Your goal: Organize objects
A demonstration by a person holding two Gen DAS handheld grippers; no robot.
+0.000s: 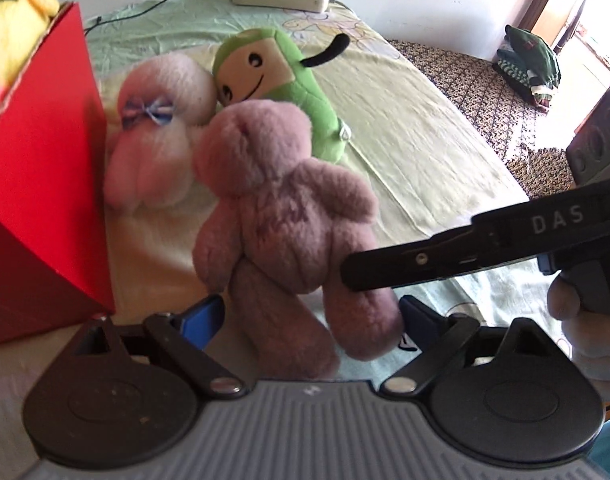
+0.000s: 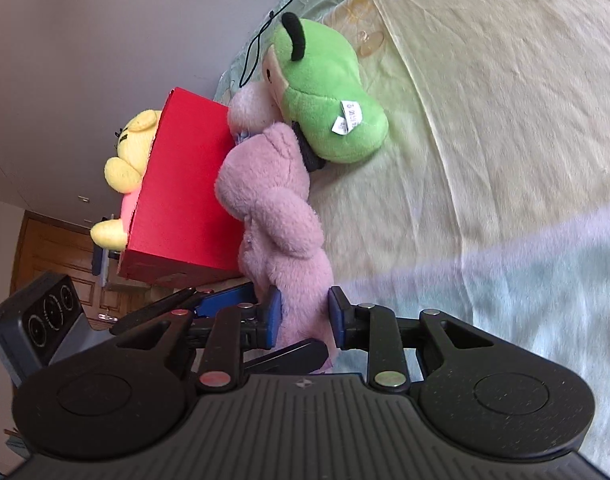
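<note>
Low in the centre of both views, your right tool (image 2: pixel 304 316) is clamped on a leg of the mauve plush bear (image 1: pixel 273 208), whose long axis runs up-frame. Your left tool (image 1: pixel 311 314) is spread apart, straddling its legs. To the left stands the red box (image 1: pixel 41 184).
</note>
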